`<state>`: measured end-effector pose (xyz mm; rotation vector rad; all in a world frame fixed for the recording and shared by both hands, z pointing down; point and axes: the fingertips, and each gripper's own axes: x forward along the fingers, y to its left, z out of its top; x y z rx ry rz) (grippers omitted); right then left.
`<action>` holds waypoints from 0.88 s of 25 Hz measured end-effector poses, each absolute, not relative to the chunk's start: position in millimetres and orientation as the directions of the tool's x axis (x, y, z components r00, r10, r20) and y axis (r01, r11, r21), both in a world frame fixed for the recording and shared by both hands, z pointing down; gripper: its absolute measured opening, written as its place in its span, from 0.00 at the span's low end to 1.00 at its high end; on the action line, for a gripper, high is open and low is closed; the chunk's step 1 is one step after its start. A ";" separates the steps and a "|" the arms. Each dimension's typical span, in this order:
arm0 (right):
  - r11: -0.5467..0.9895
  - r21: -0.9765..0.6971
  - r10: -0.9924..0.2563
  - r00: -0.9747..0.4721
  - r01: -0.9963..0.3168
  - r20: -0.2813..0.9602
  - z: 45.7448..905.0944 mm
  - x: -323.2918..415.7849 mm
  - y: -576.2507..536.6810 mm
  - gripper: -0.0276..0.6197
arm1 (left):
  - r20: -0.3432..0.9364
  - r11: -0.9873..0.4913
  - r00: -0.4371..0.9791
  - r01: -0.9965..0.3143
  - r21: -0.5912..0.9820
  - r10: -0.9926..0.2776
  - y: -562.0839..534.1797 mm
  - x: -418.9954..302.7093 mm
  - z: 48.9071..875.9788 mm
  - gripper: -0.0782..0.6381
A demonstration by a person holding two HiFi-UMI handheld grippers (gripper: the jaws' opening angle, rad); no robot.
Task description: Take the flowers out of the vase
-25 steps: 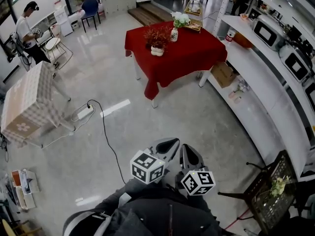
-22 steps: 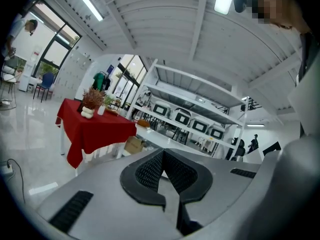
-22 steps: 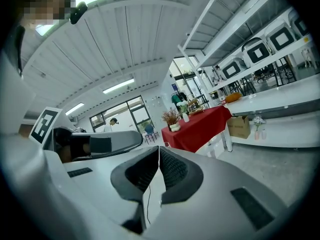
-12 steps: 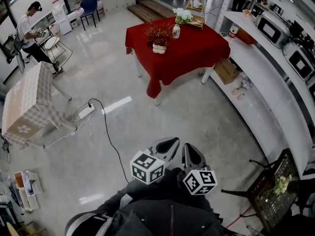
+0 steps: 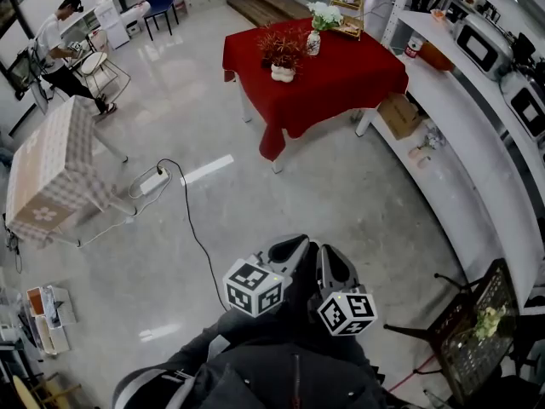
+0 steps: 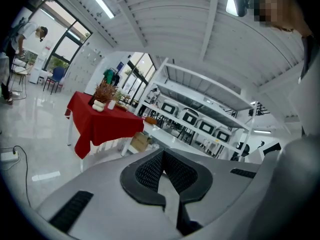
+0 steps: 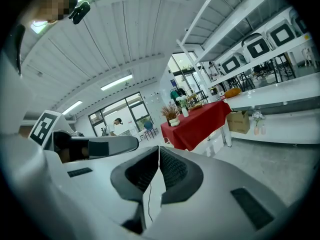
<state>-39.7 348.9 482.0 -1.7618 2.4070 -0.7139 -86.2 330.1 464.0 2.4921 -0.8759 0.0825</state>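
Nothing has been touched yet; I'd call this the approach, with the person standing out on the open floor, well apart from the red-clothed table (image 5: pixel 353 79). The left gripper (image 6: pixel 161 160) has its ribbed pads pressed together with nothing between them. The right gripper (image 7: pixel 158 156) is the same, jaws shut on empty air. Both are held close to the body, side by side.

The white-flower vase (image 5: pixel 313 43) stands at the table's far edge, its white flowers (image 5: pixel 324 13) upright in it. Just beside it, toward the table's left corner, is a reddish dried bouquet (image 5: pixel 279 48) in a squat white pot (image 5: pixel 283 73). A wire basket (image 5: pixel 350 25) sits at the far corner behind the vase. The task doesn't say which arrangement it means, so I can't tell which one is the target.

The next move, as I judge it, calls for crossing the floor to the near edge of the table. Then one pair of jaws has to open and take the stems low down, while the other steadies the vase so it doesn't tip as the flowers lift out.

As for writing: the marker cubes (image 5: pixel 253 286) carry only black-and-white square patterns. The cardboard box (image 5: pixel 398 114) under the white counter is too small to read, and I can make out no brand anywhere.
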 end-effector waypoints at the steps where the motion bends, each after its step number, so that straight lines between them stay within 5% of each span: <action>1: 0.238 -0.411 -0.915 -0.345 -0.880 0.207 482.4 -41.4 346.3 0.06 | 0.214 -0.668 0.790 -0.604 0.434 -0.575 326.9 -86.6 464.3 0.12; 22: 0.281 -0.371 -0.914 -0.364 -0.885 0.176 458.9 -0.2 226.6 0.06 | 0.198 -0.679 0.784 -0.612 0.405 -0.589 209.9 -39.8 453.2 0.12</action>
